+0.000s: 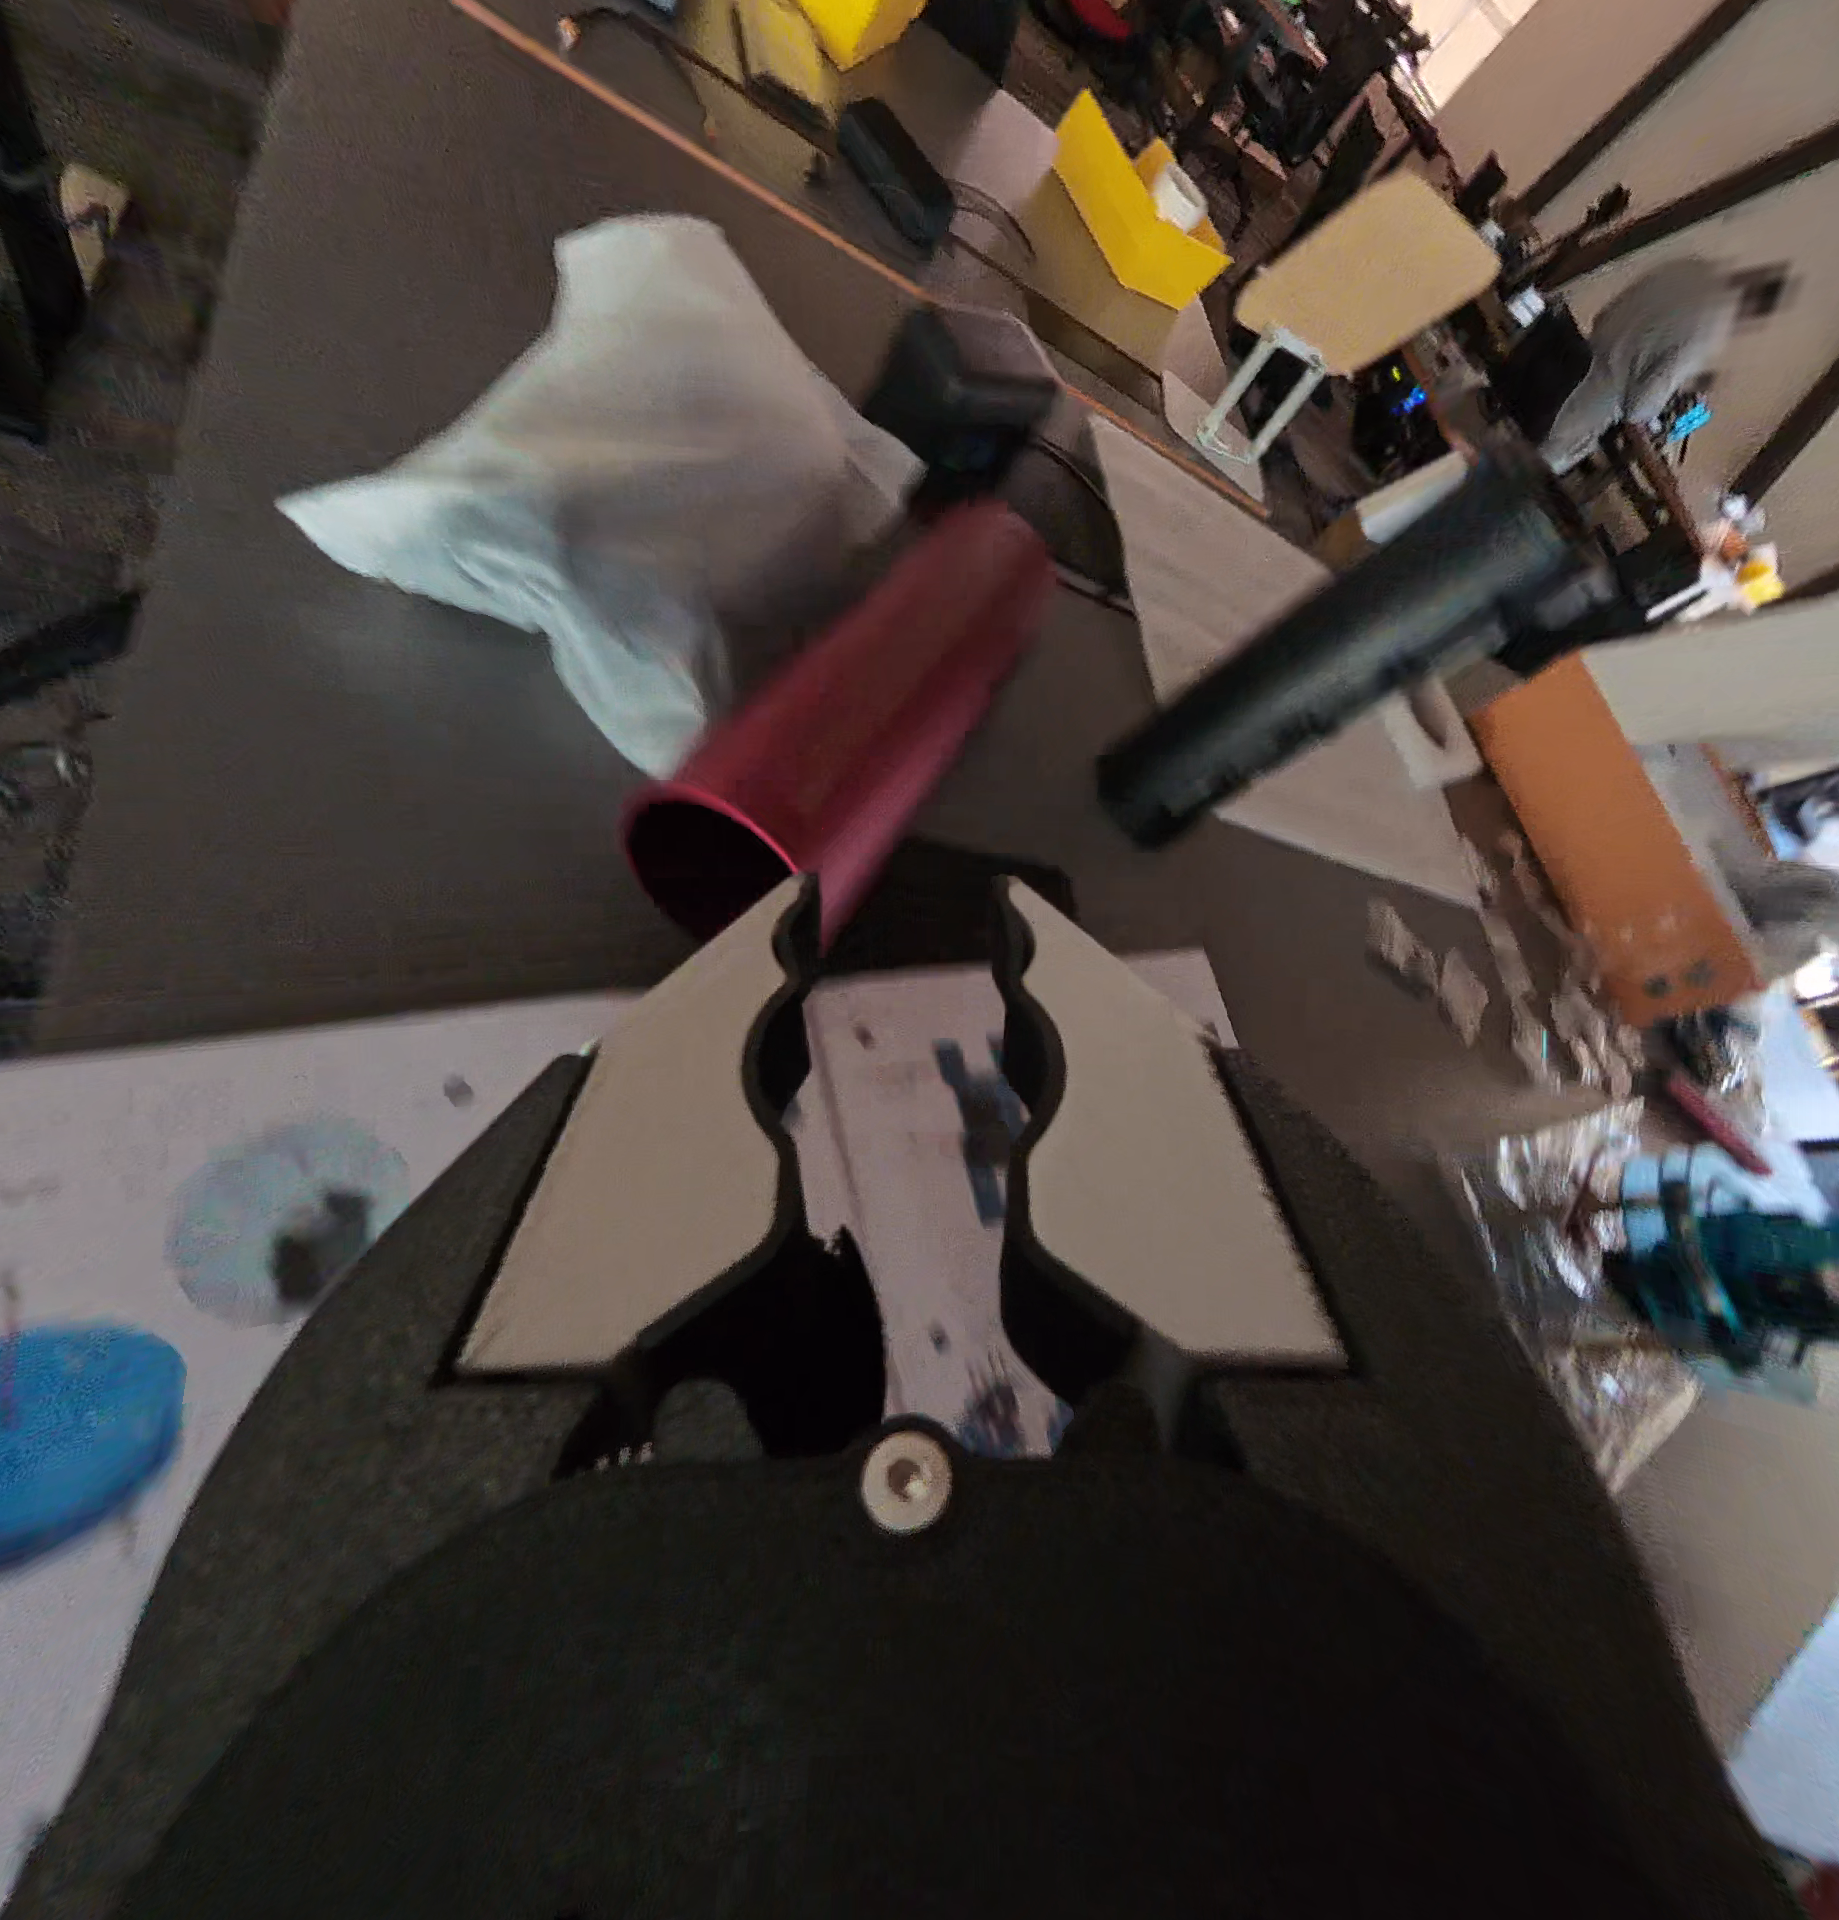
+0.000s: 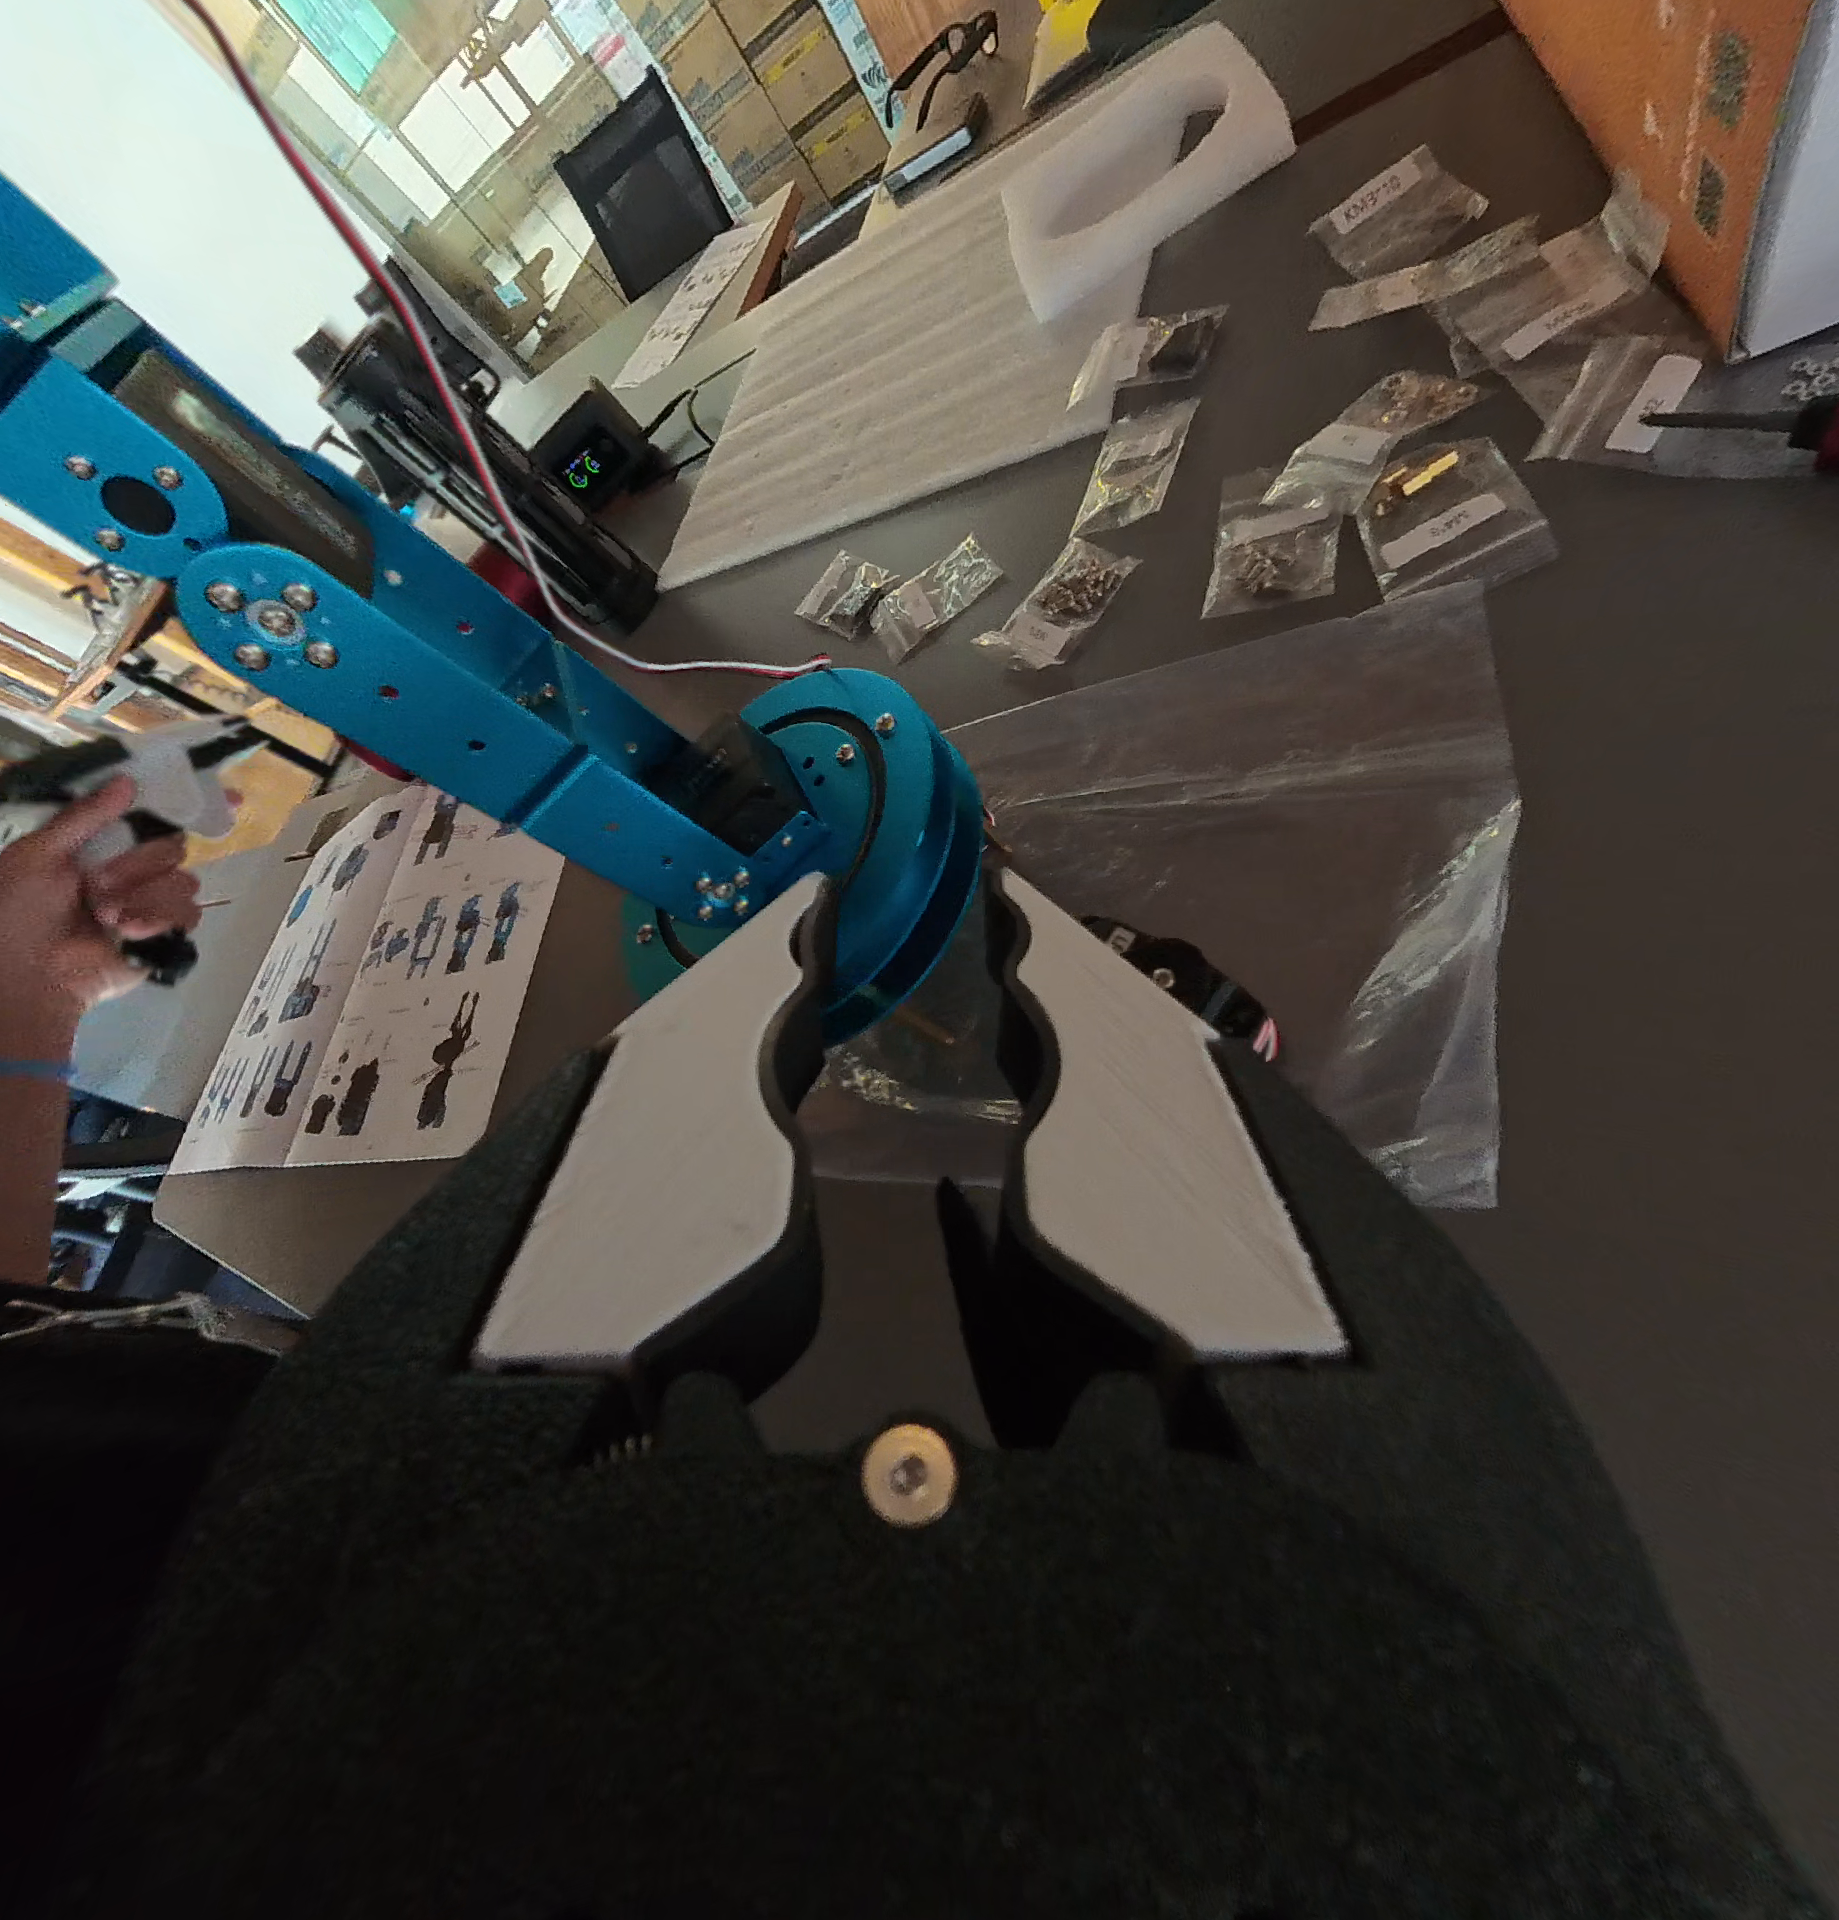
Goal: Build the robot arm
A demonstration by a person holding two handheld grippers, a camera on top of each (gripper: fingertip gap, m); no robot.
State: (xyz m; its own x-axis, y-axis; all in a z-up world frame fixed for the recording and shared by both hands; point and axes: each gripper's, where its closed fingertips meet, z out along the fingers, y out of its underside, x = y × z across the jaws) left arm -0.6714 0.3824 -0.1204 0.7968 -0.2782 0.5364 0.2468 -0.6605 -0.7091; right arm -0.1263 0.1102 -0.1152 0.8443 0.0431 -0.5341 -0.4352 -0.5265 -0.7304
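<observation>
While the left gripper (image 1: 907,904) gapes (blurred), a red tube (image 1: 853,717) touches 1 fingertip.

Red tube (image 1: 853,717) near left gripper (image 1: 904,899), blue robot arm (image 2: 499,665) at right gripper (image 2: 904,894)

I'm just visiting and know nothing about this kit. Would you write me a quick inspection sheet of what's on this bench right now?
Surface: grey table, partly covered.
Job's things: small blue metal arm on a round blue base; open instruction booklet; red tube, blurred.
Clutter: small bags of screws, large clear bag, white foam block, ribbed foam sheet, white crumpled bag.
Grippers: left hand-held gripper open, tips by the red tube; right hand-held gripper open, tips at the blue base.
Cables: red, white and dark wire running to the base.
Surroundings: stacked cardboard boxes, yellow boxes.
</observation>
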